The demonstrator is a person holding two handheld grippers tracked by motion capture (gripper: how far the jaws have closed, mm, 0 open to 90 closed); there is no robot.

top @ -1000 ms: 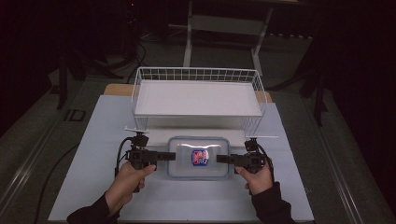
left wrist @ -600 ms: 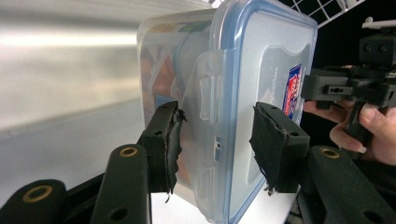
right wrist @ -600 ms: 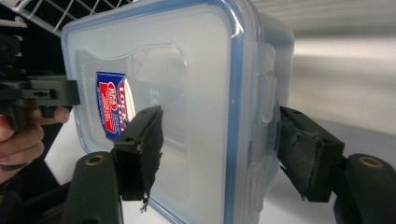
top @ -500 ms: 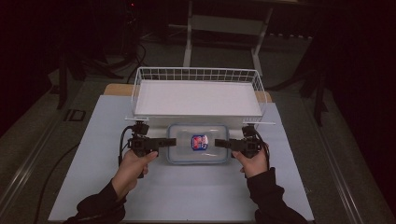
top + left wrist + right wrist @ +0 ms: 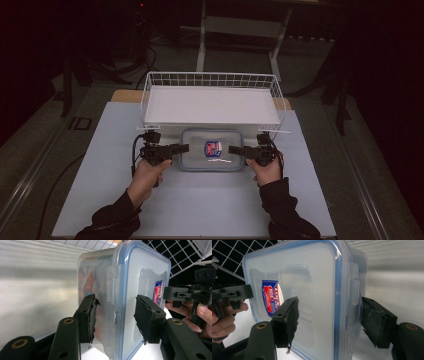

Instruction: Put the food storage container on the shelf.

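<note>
**Bracketing a lidded container end to end, just short of the basket**

Working from the left: the left gripper (image 5: 181, 148) points inward along the table at the left short end of the clear plastic food container (image 5: 211, 155), which lies flat on the white table (image 5: 200, 205) with its blue-rimmed lid (image 5: 147, 272) up and its long axis running left to right. In the left gripper view the jaws straddle that end, one under the body, one over the lid, on either side of the side latch (image 5: 110, 285). The lower pad looks to be against the wall, while the upper one seems to stand a little off the lid, so I cannot tell whether this is a firm pinch.

The red-and-blue label (image 5: 213, 148) sits mid-lid, between the two tools. The right gripper (image 5: 235, 149) mirrors the left at the opposite short end; its jaws are spread wider than the rim and visibly clear of it on both faces.

Both hands are about equally near. The white wire basket (image 5: 150, 92) stands just beyond the container's far long side, so any lift probably has to clear its front rail.
</note>
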